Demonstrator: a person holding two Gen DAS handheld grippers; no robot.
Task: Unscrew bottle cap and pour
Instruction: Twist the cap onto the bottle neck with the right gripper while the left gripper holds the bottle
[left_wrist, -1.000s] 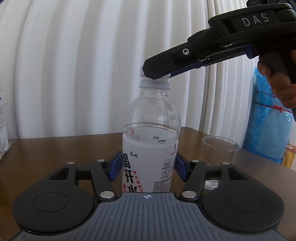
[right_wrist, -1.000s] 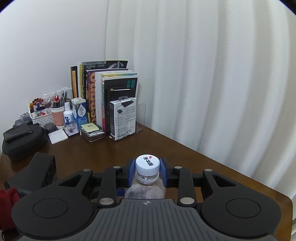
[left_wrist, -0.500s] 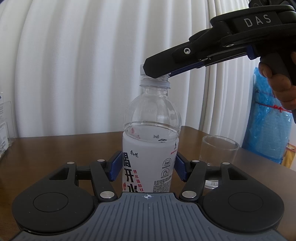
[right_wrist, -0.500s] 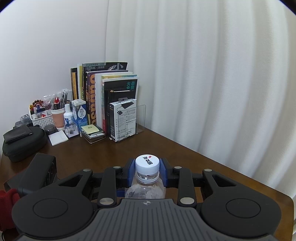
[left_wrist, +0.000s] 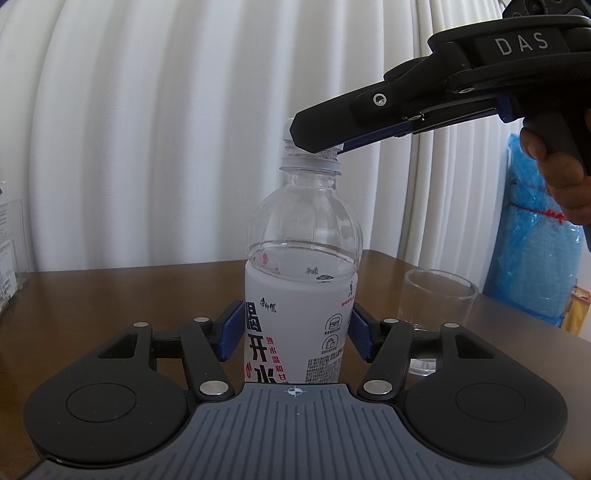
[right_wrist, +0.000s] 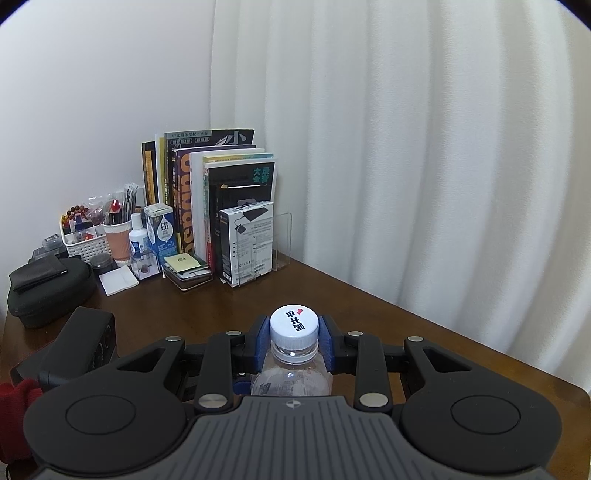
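Note:
A clear water bottle (left_wrist: 301, 258) with a white printed label stands upright on the brown table (left_wrist: 129, 288), part full. My left gripper (left_wrist: 295, 334) is shut on its labelled body, a blue pad pressing each side. The right gripper (left_wrist: 314, 138), held by a hand (left_wrist: 554, 177), comes in from the upper right and covers most of the cap. In the right wrist view that gripper (right_wrist: 294, 338) is shut on the white cap (right_wrist: 294, 323), whose printed top faces up. Bare neck thread shows just under the cap. An empty clear glass (left_wrist: 437, 295) stands right of the bottle.
Upright books (right_wrist: 221, 192), a white box (right_wrist: 245, 247), a white basket of small items (right_wrist: 83, 240) and a black case (right_wrist: 48, 288) crowd the table's far left corner. A blue plastic bag (left_wrist: 535, 251) hangs beyond the table's right edge. White curtains hang behind.
In the left wrist view the right gripper with the cap has crept slightly upward from the neck ring. The bottle and left gripper have stayed put.

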